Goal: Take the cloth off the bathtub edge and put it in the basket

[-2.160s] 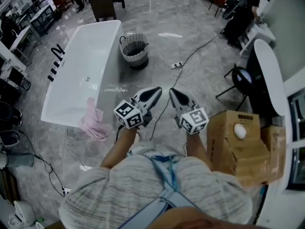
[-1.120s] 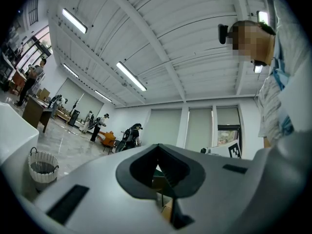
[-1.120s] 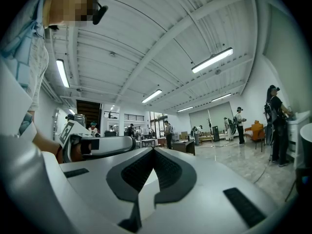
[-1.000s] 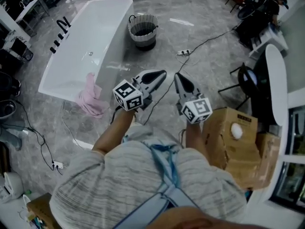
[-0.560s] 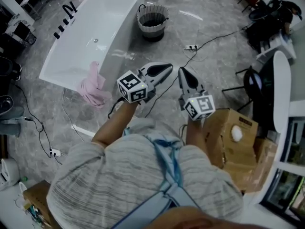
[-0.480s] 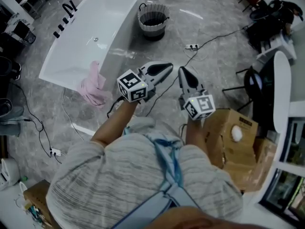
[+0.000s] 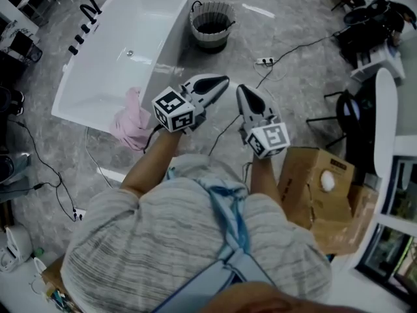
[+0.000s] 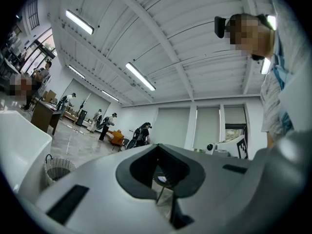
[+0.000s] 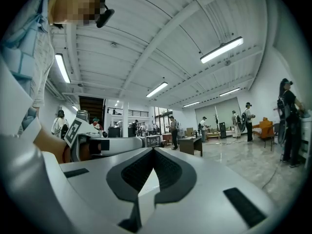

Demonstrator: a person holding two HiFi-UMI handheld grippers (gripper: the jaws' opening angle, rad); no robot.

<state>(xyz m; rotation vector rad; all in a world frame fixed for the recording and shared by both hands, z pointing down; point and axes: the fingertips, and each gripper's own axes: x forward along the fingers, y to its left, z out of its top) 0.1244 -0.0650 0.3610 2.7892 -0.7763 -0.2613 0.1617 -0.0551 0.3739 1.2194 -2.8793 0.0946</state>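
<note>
Pink cloth [image 7: 132,116] is draped over the rim of the bathtub [image 7: 171,41], close to the near corner. Part is bunched on the edge and the rest hangs down the outer wall toward the floor. Neither tool is touching it.

The left gripper [image 7: 223,81] and right gripper [image 7: 240,89] are held out level in front of the person, side by side, with the cloth off to the left of both. Both sets of jaws are together w/ nothing btwn them. Each gripper view shows the pads meeting and only the room beyond.

Handling, my guess: soft, light, floppy, prob. towel-type fabric. It won't slip much or break, but it will sag and trail once lifted. Best hold looks like the bunched fold sitting on top of the rim, where there's enough thickness to pinch. The hanging tail is thinner and lies against the smooth tub wall. It should lift clear w/ one gripper, and the other can gather the tail if it drags.

Containers:
- Basket [image 7: 208,38]: stands on the floor at the far end of the tub, just beside its wall. It's round w/ an open top and a dark inside, and I see nothing in it.
- Tub: looks dry and holds nothing, only the drain showing.
- Cardboard box [image 7: 319,194]: sits at the person's right w/ a white round thing on top. Can't tell what that is.
</note>
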